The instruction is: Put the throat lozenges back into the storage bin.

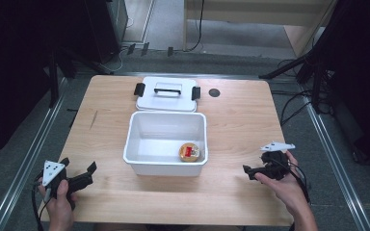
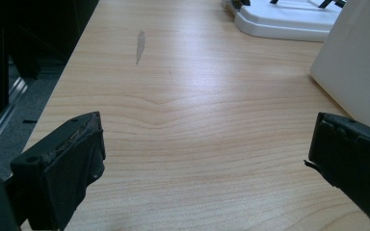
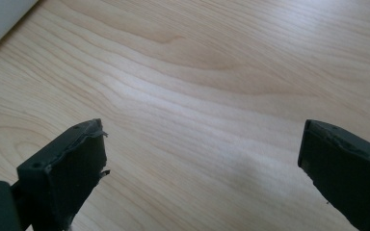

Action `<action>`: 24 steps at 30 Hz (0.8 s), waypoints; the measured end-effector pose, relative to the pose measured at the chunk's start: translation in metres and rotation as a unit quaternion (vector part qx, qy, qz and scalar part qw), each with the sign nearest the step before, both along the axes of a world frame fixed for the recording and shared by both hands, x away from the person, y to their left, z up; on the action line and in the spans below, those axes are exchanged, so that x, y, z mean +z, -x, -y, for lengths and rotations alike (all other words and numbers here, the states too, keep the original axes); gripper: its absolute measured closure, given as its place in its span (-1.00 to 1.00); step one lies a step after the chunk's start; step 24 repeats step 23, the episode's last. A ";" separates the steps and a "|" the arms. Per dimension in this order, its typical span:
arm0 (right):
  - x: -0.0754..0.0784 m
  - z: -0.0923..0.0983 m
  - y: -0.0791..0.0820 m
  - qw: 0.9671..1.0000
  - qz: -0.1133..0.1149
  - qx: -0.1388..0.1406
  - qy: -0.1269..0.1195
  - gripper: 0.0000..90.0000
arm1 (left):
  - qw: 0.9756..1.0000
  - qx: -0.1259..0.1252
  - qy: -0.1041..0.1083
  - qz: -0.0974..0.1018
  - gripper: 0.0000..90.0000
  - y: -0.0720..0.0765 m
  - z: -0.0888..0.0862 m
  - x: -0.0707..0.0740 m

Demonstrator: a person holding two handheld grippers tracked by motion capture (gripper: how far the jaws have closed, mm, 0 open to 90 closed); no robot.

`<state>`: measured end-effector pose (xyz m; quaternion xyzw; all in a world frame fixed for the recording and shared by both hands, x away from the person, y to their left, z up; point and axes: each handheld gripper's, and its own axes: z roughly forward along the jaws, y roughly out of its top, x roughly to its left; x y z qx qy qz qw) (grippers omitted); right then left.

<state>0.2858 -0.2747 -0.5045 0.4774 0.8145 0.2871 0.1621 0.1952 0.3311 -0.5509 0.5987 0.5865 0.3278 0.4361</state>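
Observation:
A white plastic bin (image 1: 139, 139) stands open at the middle of the wooden table. Inside it, at the front right corner, lies a small round tin (image 1: 189, 152) with a yellow and red top. The bin's white lid (image 1: 167, 98), with a black handle and black side latches, lies flat just behind the bin. My left gripper (image 1: 79, 167) rests at the table's front left, open and empty, with the bin's wall (image 2: 354, 62) and the lid (image 2: 289, 19) ahead of it. My right gripper (image 1: 256, 164) is at the front right, open over bare wood (image 3: 202, 96), jaws wide apart.
A small dark round mark (image 1: 214, 92) sits on the table right of the lid. A grey scuff (image 2: 139, 45) marks the wood on the left side. Dark stands and cables surround the table on the floor.

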 end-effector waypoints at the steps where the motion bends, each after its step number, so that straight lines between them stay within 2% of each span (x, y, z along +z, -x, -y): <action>1: -0.004 0.004 0.004 1.000 0.007 -0.007 -0.006 -0.93 | 1.000 0.000 -0.001 0.000 -1.00 0.000 0.000 0.000; 4: -0.014 0.016 0.015 0.999 0.026 -0.024 -0.026 -0.93 | 1.000 0.000 -0.001 0.001 -1.00 0.000 0.000 0.000; 7: -0.024 0.029 0.029 0.997 0.052 -0.042 -0.049 -0.90 | 1.000 0.000 -0.001 0.000 -1.00 0.000 0.001 0.000; 11: -0.030 0.043 0.043 0.991 0.093 -0.067 -0.072 -0.85 | 1.000 0.000 -0.002 0.000 -1.00 0.000 0.001 0.000; 12: -0.032 0.047 0.047 0.988 0.105 -0.077 -0.081 -0.83 | 1.000 0.000 -0.003 -0.001 -1.00 0.000 0.001 0.000; 17: -0.037 0.054 0.058 0.979 0.143 -0.109 -0.094 -0.78 | 1.000 0.001 -0.002 0.000 -1.00 0.000 0.001 0.000; 21: -0.038 0.058 0.059 0.974 0.153 -0.122 -0.117 -0.72 | 1.000 0.001 -0.002 -0.001 -1.00 0.000 0.001 0.000; 24: -0.038 0.057 0.060 0.974 0.152 -0.121 -0.116 -0.71 | 1.000 0.000 -0.004 -0.001 -1.00 0.000 0.001 0.000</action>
